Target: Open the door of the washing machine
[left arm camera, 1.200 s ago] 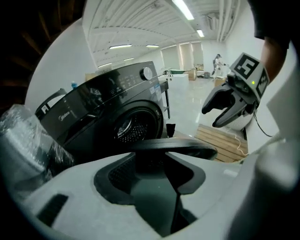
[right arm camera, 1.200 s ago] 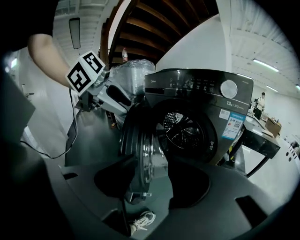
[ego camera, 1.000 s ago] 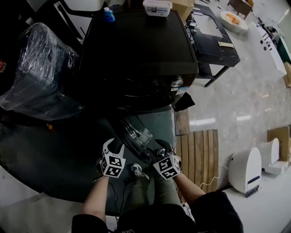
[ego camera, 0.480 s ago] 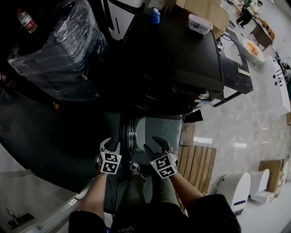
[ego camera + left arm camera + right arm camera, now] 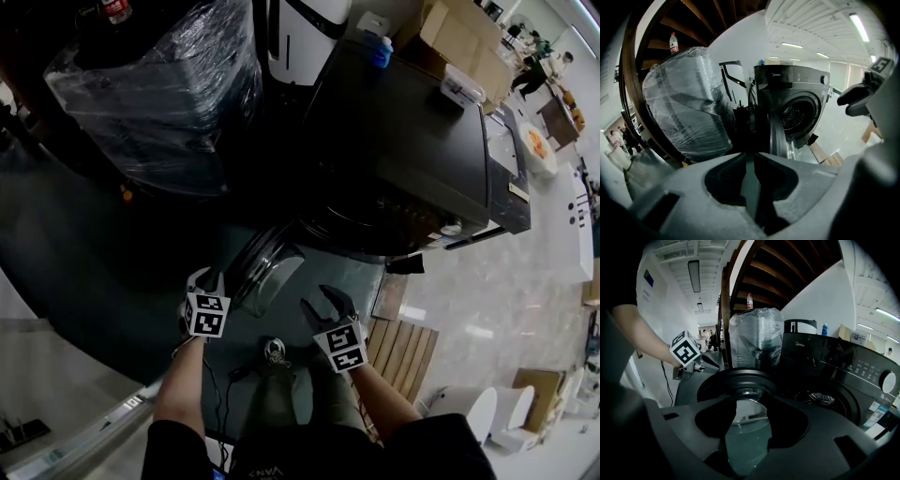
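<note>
The black washing machine (image 5: 403, 141) stands ahead with its round door (image 5: 258, 267) swung wide open to the left, and the drum (image 5: 820, 399) shows behind it. My left gripper (image 5: 208, 278) hovers just left of the door's rim without touching it. Its jaws are closing to a narrow gap with nothing between them (image 5: 752, 173), and this view sees the door edge-on (image 5: 776, 136). My right gripper (image 5: 323, 298) hangs open and empty in front of the door's glass bowl (image 5: 750, 413), apart from it.
A plastic-wrapped bundle (image 5: 159, 84) stands left of the machine. A wooden slat mat (image 5: 403, 347) and a white appliance (image 5: 469, 412) lie to the right on the floor. A blue bottle (image 5: 380, 52) and a box (image 5: 461, 84) sit on the machine's top.
The door has swung further open to the left. My left gripper moved left off the door's rim and its jaws narrowed. The right gripper drew back a little, still open.
</note>
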A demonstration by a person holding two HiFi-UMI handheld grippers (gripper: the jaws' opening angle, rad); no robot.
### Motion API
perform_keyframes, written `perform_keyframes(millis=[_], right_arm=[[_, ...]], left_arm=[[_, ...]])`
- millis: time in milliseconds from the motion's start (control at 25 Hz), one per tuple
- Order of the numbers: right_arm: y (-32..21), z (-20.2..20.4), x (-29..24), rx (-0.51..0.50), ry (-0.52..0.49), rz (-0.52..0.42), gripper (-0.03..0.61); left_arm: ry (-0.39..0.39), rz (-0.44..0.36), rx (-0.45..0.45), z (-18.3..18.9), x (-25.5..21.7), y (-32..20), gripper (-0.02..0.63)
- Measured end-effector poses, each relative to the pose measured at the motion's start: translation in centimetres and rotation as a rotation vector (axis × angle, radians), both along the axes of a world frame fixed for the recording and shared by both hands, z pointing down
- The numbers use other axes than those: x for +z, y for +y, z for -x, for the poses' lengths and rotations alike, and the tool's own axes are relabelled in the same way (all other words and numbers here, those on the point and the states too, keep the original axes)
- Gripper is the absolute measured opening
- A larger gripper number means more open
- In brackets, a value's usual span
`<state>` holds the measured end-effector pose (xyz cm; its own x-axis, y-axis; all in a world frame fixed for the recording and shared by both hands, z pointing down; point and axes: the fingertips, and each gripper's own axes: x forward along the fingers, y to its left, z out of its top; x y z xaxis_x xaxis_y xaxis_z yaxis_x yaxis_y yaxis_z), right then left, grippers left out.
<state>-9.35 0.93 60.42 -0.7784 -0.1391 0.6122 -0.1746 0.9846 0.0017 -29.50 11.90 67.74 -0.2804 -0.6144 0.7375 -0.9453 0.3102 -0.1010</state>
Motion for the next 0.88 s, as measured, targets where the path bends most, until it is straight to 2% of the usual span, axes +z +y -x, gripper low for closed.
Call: perform_keyframes(millis=[120, 320, 520, 720, 880], right_arm=[[0.0, 1.5, -0.1, -0.006, 0.007, -0.009, 0.209], [-0.2, 3.5, 0.6, -0.017, 0.025, -0.013, 0.209], [-0.6, 5.8, 1.3, -0.017, 0.028, -0.005, 0.209], [-0.5, 7.7, 1.4, -0.033, 0.024, 0.004, 0.206], [-0.3, 8.3, 1.0, -0.038, 0.025, 0.006, 0.186]], left_arm=[[-0.026, -0.006, -0.015, 3.6, 0.0, 0.4, 0.028], [-0.043, -0.009, -0.01, 8.4, -0.1, 0.3, 0.017], [-0.027, 0.009, 0.012, 10.2, 1.1, -0.4, 0.018], [-0.004, -0.056, -0.064, 12.2, 0.5, -0.8, 0.018], [-0.002, -0.116, -0.094, 12.3, -1.2, -0.9, 0.017]])
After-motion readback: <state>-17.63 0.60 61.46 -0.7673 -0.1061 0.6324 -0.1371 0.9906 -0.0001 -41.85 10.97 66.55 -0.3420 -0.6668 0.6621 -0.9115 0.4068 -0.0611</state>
